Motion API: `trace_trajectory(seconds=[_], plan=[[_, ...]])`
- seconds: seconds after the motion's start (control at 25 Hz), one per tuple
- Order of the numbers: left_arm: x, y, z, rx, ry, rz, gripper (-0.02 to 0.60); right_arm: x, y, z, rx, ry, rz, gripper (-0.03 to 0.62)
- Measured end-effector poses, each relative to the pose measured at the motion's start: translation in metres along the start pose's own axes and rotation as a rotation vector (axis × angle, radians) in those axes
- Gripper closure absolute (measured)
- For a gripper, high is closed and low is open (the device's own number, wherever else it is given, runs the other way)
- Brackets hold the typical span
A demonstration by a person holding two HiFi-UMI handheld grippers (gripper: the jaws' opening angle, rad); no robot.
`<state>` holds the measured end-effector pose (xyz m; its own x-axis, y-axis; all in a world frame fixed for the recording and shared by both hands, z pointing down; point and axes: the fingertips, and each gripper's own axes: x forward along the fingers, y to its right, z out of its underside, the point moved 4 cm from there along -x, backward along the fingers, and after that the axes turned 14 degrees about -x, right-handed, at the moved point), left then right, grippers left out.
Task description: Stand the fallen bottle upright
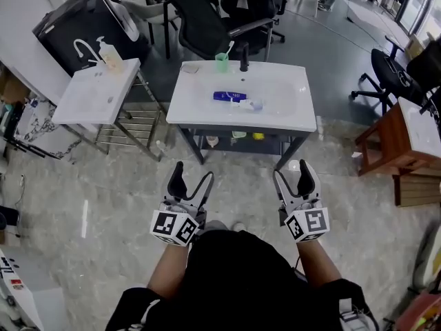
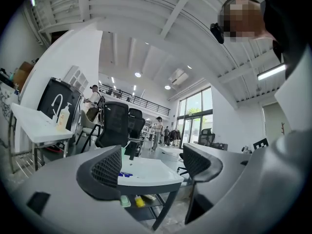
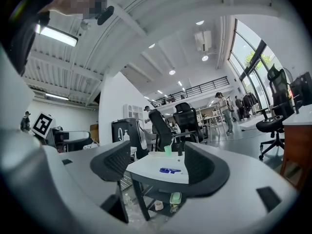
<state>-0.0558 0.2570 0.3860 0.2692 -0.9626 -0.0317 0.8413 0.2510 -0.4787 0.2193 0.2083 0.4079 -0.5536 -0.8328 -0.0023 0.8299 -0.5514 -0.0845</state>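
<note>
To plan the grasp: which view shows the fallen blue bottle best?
The head view: the blue bottle lies clear from above. The right gripper view shows it small and edge-on; the left gripper view shows only a blue sliver.

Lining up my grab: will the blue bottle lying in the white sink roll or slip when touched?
Likely to roll: the blue bottle lies on its side in the smooth, shallow white sink. It looks small and slim, so probably light and easily nudged away by one jaw. Upright, it may tip easily.

This is an open office hall with desk chairs [image 1: 207,19], mezzanine railing [image 2: 130,97] and tall windows [image 2: 195,112]
</note>
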Motion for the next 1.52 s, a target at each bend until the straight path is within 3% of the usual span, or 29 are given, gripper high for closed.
trace_trajectory(seconds=[0.52,1.04,1.52], plan=[[0.068,-0.035,0.001,-0.016,-0.029,0.029,0.189,0.051,0.028,0.01,-0.003,-0.036,0.039,0.255],[0.18,-0.092,-0.029,-0.018,-0.056,0.103,0.189,0.166,0.058,0.004,-0.023,-0.048,0.065,0.255],[0.237,-0.146,-0.043,-0.011,-0.105,0.131,0.19,0.248,0.052,0.017,-0.033,-0.098,0.053,0.255]])
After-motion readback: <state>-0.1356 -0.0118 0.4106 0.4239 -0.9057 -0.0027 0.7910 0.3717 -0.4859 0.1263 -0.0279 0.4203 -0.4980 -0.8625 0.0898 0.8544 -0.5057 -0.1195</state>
